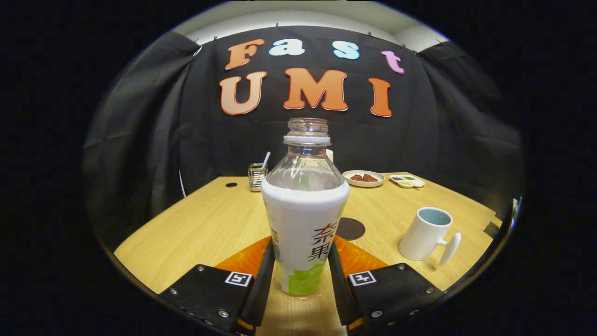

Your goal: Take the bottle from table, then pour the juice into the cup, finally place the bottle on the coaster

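Note:
An uncapped clear bottle [303, 219] with a white and green label stands upright on the wooden table [210, 228]. It sits between my fingers, and my gripper [301, 266] is shut on its lower body, one finger pressing each side. Its base looks level with the tabletop. A white mug [425, 233], handle turned toward me, stands ahead to the right of the fingers. A dark round coaster [352, 228] lies flat just beyond the bottle, between it and the mug.
At the table's far side are a small metal holder with a utensil [257, 176], a plate of red food [364, 178] and a small divided dish [407, 180]. A dark round hole [231, 185] marks the far left of the tabletop.

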Available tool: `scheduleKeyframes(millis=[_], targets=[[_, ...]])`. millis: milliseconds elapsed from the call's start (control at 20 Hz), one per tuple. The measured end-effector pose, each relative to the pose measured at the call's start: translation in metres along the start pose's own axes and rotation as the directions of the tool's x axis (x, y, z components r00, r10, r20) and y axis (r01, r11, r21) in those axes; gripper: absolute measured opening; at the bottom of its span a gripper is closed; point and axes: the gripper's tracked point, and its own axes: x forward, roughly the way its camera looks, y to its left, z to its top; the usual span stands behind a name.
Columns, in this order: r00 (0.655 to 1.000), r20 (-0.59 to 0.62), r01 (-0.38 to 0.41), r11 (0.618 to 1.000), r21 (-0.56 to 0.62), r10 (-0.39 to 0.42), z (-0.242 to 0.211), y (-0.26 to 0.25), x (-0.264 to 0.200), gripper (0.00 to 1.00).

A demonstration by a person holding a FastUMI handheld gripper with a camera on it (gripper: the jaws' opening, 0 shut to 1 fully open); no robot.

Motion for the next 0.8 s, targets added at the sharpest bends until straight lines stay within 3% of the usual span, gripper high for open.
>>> scheduleKeyframes(millis=[200,400,550,800], targets=[[0.998,0.019,-0.058,0.984,0.168,0.056,0.015,0.001,0.004,0.61],[0.994,0.050,-0.108,0.935,0.338,0.097,0.031,-0.006,0.007,0.61],[0.991,0.083,-0.134,0.862,0.489,0.106,0.042,-0.017,0.008,0.60],[0.985,0.136,-0.169,0.706,0.688,0.103,0.054,-0.038,0.017,0.60]])
